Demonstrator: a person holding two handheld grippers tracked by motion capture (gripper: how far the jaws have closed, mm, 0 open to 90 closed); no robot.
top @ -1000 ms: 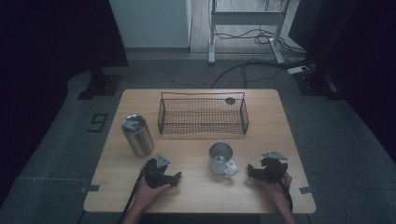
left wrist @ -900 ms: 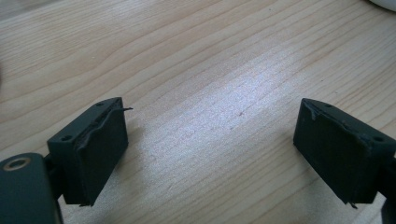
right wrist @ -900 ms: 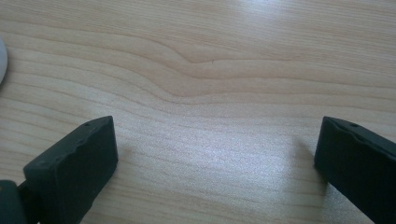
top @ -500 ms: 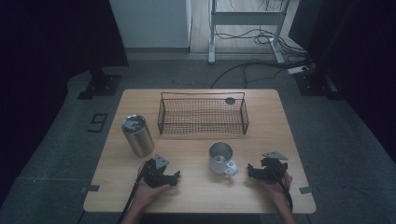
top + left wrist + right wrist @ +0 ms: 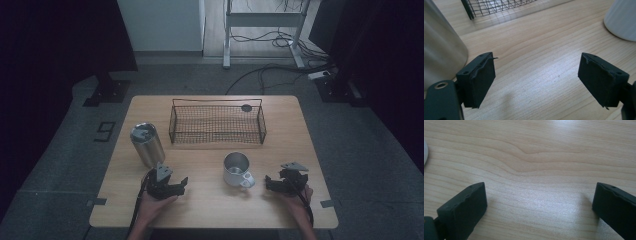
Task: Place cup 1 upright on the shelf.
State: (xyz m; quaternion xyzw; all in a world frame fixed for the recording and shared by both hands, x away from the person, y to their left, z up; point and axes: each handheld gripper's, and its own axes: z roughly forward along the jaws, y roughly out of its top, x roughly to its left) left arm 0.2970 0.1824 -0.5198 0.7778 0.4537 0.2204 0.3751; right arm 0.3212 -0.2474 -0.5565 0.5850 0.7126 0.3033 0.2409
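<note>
High view: your left gripper [image 5: 180, 184] has barely shifted, and your right gripper [image 5: 270, 184] stays near the mug [image 5: 236, 169]. The tumbler [image 5: 147, 145] and basket [image 5: 217, 125] are unmoved on the bench [image 5: 210, 212].

Left gripper view: the fingers [image 5: 477, 80], just narrowed, are released with nothing between them (tumbler beside, mug ahead).

Right gripper view: the fingers [image 5: 465, 210] are released over bare bench.

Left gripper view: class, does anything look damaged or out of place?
Yes. The black pads on the left gripper look worn: their edges are ragged and lifting, and a thin sliver sticks out from one pad's top corner. Nothing on the wooden table looks spilled.
</note>
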